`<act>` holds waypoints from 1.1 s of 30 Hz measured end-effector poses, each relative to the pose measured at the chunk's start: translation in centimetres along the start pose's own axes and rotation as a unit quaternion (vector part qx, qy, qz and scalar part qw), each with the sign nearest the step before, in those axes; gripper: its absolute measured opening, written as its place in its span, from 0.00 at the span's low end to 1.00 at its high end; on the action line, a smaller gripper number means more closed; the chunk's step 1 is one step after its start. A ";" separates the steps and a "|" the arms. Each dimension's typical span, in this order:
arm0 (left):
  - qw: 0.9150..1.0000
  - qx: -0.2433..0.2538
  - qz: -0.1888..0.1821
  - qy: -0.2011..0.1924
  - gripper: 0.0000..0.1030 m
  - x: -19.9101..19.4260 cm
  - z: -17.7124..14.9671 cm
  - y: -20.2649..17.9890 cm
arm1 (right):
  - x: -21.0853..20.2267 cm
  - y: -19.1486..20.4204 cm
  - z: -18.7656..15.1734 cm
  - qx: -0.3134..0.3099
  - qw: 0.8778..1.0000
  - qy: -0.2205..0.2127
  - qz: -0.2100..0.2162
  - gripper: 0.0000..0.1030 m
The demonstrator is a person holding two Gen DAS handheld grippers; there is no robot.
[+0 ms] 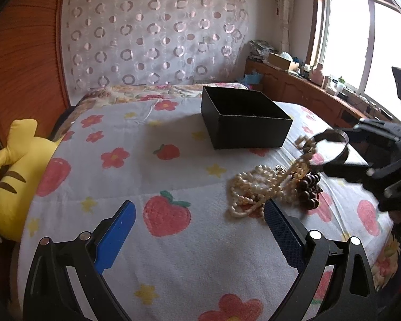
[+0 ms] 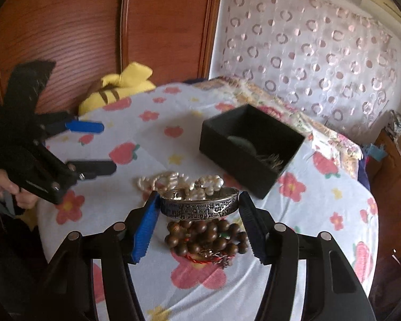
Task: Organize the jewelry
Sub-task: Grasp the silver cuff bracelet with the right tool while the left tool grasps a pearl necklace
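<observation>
Engraved silver bangle (image 2: 199, 205) raised over pearls (image 1: 250, 190) + wood beads (image 2: 205, 236), black box (image 1: 244, 117) open

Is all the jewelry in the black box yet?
Not yet. The black box already holds something dark. The right gripper is holding a silver bangle above the pile. The pearl necklace and brown bead bracelet still lie on the blanket. The left gripper is open and empty.

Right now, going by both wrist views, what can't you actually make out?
- Black box contents: near wall hides them in the left view; dark and blurred in the right view.
- Bangle lettering: too small, blurred.
- Wooden beads: half hidden behind pearls, left view.
- Right tongs: cut off by the edge, left view.
</observation>
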State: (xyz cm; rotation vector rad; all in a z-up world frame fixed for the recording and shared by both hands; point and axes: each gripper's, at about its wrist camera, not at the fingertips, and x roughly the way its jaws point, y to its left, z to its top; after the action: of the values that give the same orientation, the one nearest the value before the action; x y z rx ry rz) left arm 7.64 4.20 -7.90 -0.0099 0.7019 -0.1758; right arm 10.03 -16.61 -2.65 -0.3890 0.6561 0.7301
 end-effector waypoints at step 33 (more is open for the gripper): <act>0.994 0.025 -0.059 0.087 0.21 4.3 1.0 -2.6 | -0.4 -4.8 -8.0 0.131 0.990 0.015 -0.043 0.61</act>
State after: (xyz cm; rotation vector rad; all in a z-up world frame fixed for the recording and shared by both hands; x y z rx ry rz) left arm 11.12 0.90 -9.76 0.0122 0.8711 -0.3106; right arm 9.88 -24.43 -7.78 -0.1857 0.7495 0.5471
